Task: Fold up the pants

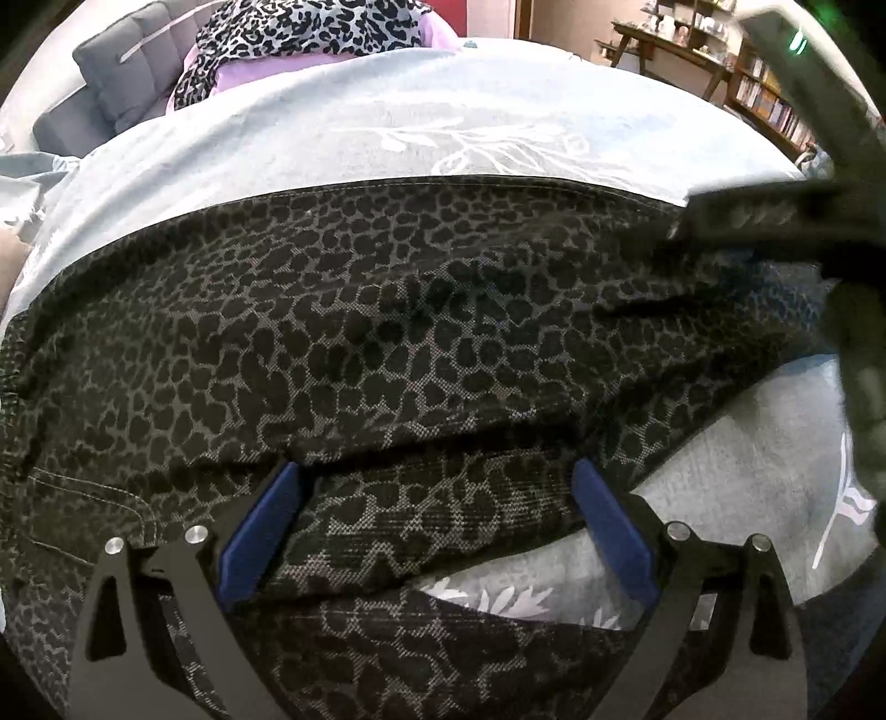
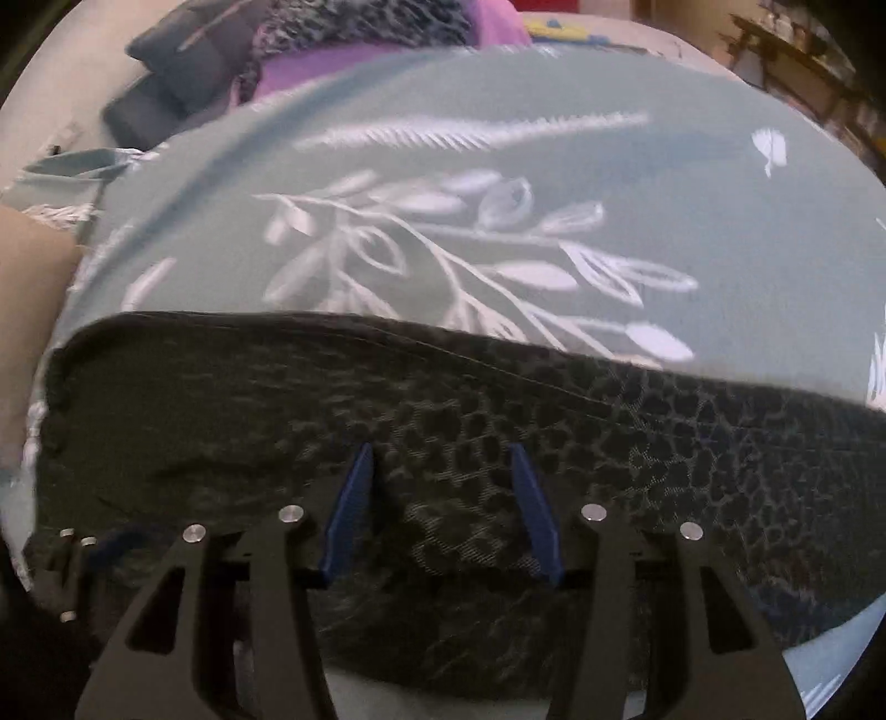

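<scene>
Lying across the centre of both views: leopard-print pants (image 1: 354, 332), spread on a pale blue-green leaf-print sheet (image 1: 421, 133). Lower centre of left wrist view: left gripper (image 1: 434, 487), blue fingers (image 1: 260, 531) spread wide, a folded ridge of the pants between them, no pinch visible. Right edge of same view: dark blurred body of the other gripper over the pants. Lower centre of right wrist view: right gripper (image 2: 440, 459), fingers (image 2: 349, 509) spread apart, hovering over or on the pants (image 2: 498, 443); contact cannot be told, frame blurred. Upper left: grey sofa (image 1: 111, 83), purple cloth (image 1: 243, 72) with a leopard-print garment (image 1: 310, 27) on it. Upper right: bookshelves (image 1: 764, 94).
</scene>
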The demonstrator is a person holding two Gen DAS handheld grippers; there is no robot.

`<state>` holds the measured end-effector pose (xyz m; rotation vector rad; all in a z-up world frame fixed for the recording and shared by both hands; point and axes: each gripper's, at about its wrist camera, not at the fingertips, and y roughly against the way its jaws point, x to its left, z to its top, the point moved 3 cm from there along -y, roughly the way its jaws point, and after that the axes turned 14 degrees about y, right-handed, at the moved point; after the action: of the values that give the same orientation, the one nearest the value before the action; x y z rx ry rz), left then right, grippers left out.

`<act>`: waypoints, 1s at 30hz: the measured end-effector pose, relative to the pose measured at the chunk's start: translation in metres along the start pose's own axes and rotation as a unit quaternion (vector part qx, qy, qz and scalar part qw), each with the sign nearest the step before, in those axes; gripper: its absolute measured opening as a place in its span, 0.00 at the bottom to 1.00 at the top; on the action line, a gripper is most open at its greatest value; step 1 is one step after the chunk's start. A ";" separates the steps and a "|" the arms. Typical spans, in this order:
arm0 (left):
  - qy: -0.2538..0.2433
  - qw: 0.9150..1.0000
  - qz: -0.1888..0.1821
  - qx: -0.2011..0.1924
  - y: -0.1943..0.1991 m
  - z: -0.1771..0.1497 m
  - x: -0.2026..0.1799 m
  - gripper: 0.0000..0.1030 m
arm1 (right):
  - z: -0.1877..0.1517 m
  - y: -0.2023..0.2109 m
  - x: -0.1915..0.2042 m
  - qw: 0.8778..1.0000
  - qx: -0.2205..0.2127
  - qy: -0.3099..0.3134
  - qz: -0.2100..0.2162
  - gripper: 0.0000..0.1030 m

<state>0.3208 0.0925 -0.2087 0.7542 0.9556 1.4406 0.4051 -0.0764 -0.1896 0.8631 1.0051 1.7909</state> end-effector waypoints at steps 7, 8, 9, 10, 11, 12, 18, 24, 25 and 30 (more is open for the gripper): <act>-0.004 1.000 -0.001 0.003 -0.001 -0.005 -0.004 0.93 | 0.031 -0.018 -0.005 0.999 -0.018 0.002 -0.026 0.67; 0.001 1.000 -0.003 0.008 0.000 -0.002 -0.004 0.93 | 0.032 -0.015 -0.005 1.000 -0.019 0.000 -0.018 0.66; 0.007 1.000 -0.004 0.013 0.001 0.002 -0.003 0.93 | 0.029 -0.005 -0.010 1.000 -0.029 -0.008 -0.005 0.65; 0.016 1.000 -0.009 0.015 0.005 0.008 -0.003 0.93 | 0.024 0.005 -0.015 0.999 -0.039 -0.015 -0.001 0.65; 0.024 0.999 -0.020 0.011 0.011 0.015 -0.006 0.93 | 0.019 0.017 -0.020 0.998 -0.050 -0.022 -0.002 0.65; 0.026 0.999 -0.030 0.004 0.016 0.021 -0.011 0.93 | 0.009 0.031 -0.030 0.998 -0.061 -0.031 -0.005 0.65; 0.001 0.999 -0.052 -0.010 0.010 0.049 -0.072 0.93 | -0.031 0.054 -0.078 0.994 -0.049 -0.081 -0.044 0.66; -0.034 0.999 -0.026 0.032 -0.029 0.023 -0.096 0.90 | -0.043 0.029 -0.108 0.993 -0.027 -0.093 -0.064 0.66; -0.041 0.998 -0.025 0.029 -0.027 0.018 -0.096 0.90 | -0.039 0.026 -0.112 0.993 -0.033 -0.089 -0.073 0.66; -0.052 0.998 -0.031 0.025 -0.021 0.007 -0.093 0.90 | -0.015 0.011 -0.115 0.993 -0.032 -0.080 -0.085 0.86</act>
<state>0.3460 0.0007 -0.2168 0.8214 0.9309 1.3154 0.4309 -0.1889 -0.2031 0.8415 0.8867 1.5754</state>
